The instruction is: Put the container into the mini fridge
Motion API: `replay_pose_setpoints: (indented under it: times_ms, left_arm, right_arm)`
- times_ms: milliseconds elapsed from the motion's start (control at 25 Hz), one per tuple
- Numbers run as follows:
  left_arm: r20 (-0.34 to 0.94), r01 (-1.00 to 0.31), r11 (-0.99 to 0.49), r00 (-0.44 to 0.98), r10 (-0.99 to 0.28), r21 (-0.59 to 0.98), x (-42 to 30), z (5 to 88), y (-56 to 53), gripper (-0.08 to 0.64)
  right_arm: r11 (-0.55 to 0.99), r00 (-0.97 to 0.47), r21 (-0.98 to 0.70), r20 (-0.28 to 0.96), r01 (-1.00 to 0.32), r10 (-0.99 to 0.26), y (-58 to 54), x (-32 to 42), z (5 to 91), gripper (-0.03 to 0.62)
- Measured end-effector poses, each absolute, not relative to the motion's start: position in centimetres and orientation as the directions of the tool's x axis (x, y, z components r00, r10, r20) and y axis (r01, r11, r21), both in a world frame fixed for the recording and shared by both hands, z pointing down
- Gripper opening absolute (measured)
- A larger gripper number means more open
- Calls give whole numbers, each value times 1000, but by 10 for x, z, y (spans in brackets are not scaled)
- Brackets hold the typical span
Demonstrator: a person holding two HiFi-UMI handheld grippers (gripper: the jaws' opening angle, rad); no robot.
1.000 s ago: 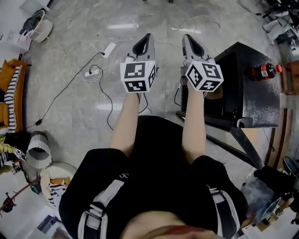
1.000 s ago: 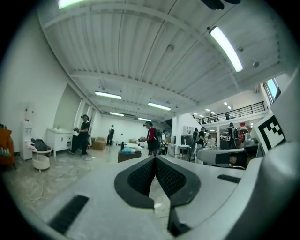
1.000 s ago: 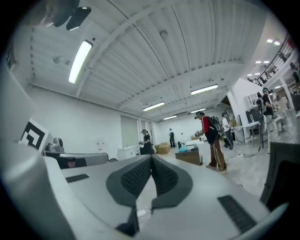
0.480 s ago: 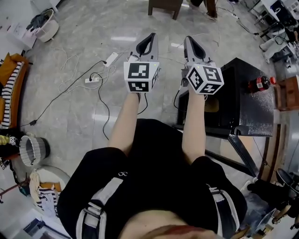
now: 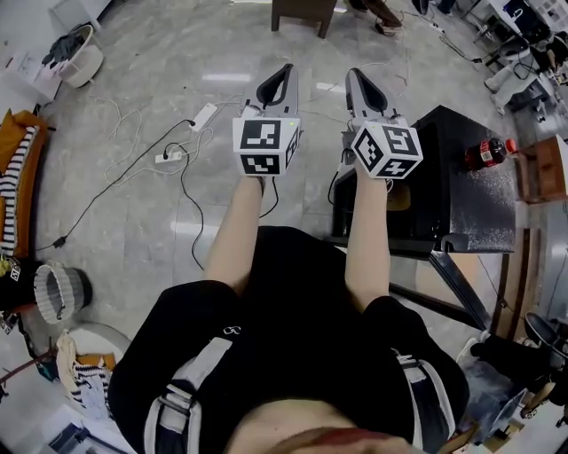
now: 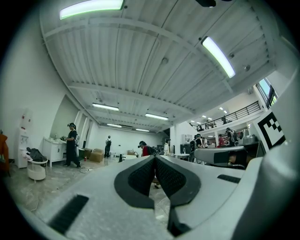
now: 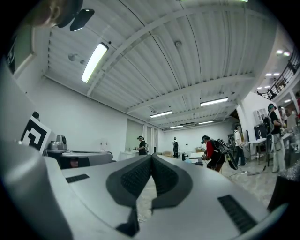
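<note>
In the head view a black mini fridge (image 5: 461,191) stands on the floor at the right, its door (image 5: 444,270) swung open toward me. A red cola bottle (image 5: 485,152) lies on its top. Something tan (image 5: 398,197) shows inside the fridge below my right gripper; what it is cannot be told. My left gripper (image 5: 286,71) and right gripper (image 5: 353,74) are held side by side in front of me, level and pointing forward. Both are shut with nothing between the jaws, as the left gripper (image 6: 154,157) and right gripper (image 7: 151,156) show in their own views.
A power strip (image 5: 203,117) and cables (image 5: 182,177) trail across the marble floor at the left. A wooden stool (image 5: 300,14) stands ahead. Baskets (image 5: 59,291) and clothes lie at the far left. Several people stand in the hall (image 6: 71,144).
The head view has shifted so the floor ahead and the stool come further into frame. Both grippers hold the same shut pose side by side.
</note>
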State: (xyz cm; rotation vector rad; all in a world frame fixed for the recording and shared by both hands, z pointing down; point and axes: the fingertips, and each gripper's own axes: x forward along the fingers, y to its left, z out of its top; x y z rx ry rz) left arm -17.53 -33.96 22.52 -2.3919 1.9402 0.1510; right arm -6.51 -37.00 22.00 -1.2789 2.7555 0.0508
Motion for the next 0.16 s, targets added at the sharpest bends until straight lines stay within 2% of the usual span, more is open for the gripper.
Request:
replay_pose_setpoints:
  times_ms: [160]
  left_arm:
    - [-110,-977,-212,209,-972,23,-166,225,-346,6]
  right_arm:
    - [646,-642,-11,-105,-763,-759,-375,-58,220,11]
